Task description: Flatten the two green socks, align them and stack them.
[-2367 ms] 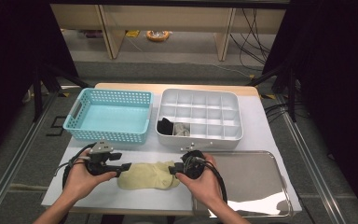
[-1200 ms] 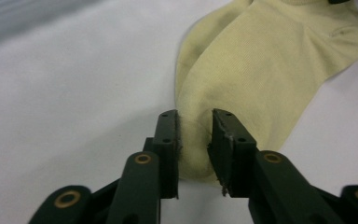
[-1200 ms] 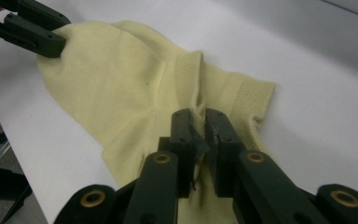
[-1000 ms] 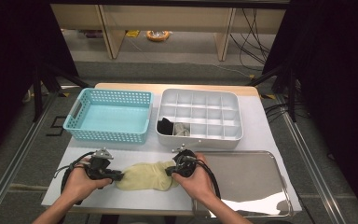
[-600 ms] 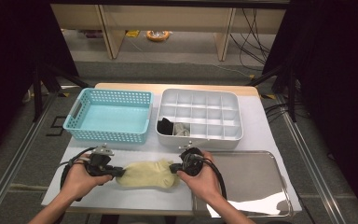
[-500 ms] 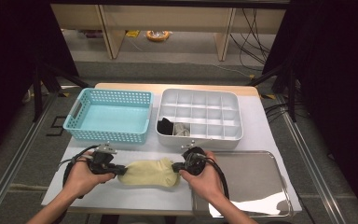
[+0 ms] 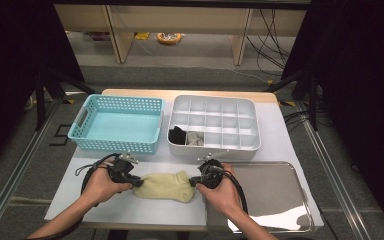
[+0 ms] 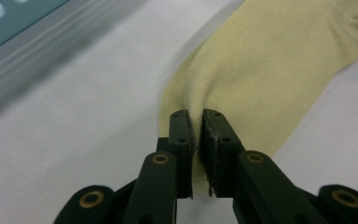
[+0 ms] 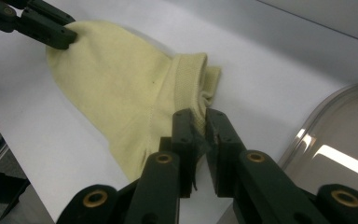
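Observation:
A pale yellow sock (image 7: 165,186) lies flat on the white mat near the table's front edge, held at both ends. My left gripper (image 7: 139,182) pinches a fold at its toe end (image 8: 261,70). In the left gripper view the gripper (image 8: 198,116) has fabric squeezed between its pads. My right gripper (image 7: 194,182) grips the ribbed cuff, and fabric sits between its jaws in the right gripper view (image 9: 198,116). The sock (image 9: 116,79) runs away toward the left gripper (image 9: 60,35). Both pairs of jaws have just been opening slightly, with cloth still between them.
A turquoise basket (image 7: 80,125) stands at the back left. Beside it is a grey compartment box (image 7: 250,107) with a dark sock (image 7: 178,134) and a light one in its front-left cells. A shiny metal tray (image 7: 280,200) lies just right of my right hand.
Both hands and the sock between them have shifted a little to the right across the mat. Each gripper keeps its hold on its end.

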Demonstrator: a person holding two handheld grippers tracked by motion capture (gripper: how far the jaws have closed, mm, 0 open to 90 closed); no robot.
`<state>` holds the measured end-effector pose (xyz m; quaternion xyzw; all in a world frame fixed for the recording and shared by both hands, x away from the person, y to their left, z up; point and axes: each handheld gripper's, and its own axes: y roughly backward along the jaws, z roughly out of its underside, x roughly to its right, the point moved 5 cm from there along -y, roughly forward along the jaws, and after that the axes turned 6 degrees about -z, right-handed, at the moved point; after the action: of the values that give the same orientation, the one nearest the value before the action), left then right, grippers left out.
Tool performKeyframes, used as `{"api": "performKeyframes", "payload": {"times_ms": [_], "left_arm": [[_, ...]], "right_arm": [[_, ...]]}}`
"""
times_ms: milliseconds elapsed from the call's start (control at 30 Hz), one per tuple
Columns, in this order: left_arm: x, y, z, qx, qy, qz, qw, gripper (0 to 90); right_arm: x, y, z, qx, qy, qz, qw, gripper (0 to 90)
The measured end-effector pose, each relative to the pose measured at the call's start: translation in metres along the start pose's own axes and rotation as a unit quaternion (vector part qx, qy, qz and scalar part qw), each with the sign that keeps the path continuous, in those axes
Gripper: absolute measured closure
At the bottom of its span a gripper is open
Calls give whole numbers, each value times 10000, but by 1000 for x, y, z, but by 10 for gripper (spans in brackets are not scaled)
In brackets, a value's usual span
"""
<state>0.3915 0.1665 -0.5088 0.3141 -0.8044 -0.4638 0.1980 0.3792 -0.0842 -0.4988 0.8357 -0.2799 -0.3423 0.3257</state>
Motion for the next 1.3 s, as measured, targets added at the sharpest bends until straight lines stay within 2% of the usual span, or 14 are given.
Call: {"api": "performKeyframes", "payload": {"times_ms": [167,333,400,467,600,633,800,1033,1133,1167,1200,1233,1267,1300], "left_arm": [[0,-2,-2,41,-104,-111,9999,737],[-1,12,-8,512,38,-243,9984,554],[3,16,-11,614,-14,-215,9979,582],[6,17,-12,605,-78,-133,9981,686],[9,10,-8,287,-243,-39,9993,813],[10,7,-7,231,-185,-60,9995,828],[7,-1,-4,68,-247,-84,9996,860],[4,-5,-4,93,-226,-124,9996,850],[4,-3,-5,296,-21,-117,9995,822],[2,1,-5,282,-71,-93,9995,810],[4,2,-7,499,221,-63,9985,802],[2,5,-9,610,283,-93,9977,788],[1,8,-10,696,307,-58,9971,767],[0,12,-11,818,415,-90,9957,738]], "right_arm": [[1,0,0,-20,167,112,9998,788],[-2,8,-5,86,51,219,9997,754],[-4,11,-9,197,94,205,9996,771],[-6,11,-11,208,132,203,9995,797],[-7,1,-9,82,329,150,9993,836],[-7,-1,-8,10,254,138,9996,840],[-6,-4,-4,-53,221,150,9996,843],[-2,-8,0,-47,186,106,9998,820],[-3,-5,-2,87,169,77,9998,801],[-3,-2,-3,133,122,115,9998,792],[-5,1,-4,184,34,105,9998,779],[-6,3,-5,245,12,50,9997,767],[-2,5,-7,384,200,56,9990,755],[-2,7,-7,398,134,62,9991,743]]}}
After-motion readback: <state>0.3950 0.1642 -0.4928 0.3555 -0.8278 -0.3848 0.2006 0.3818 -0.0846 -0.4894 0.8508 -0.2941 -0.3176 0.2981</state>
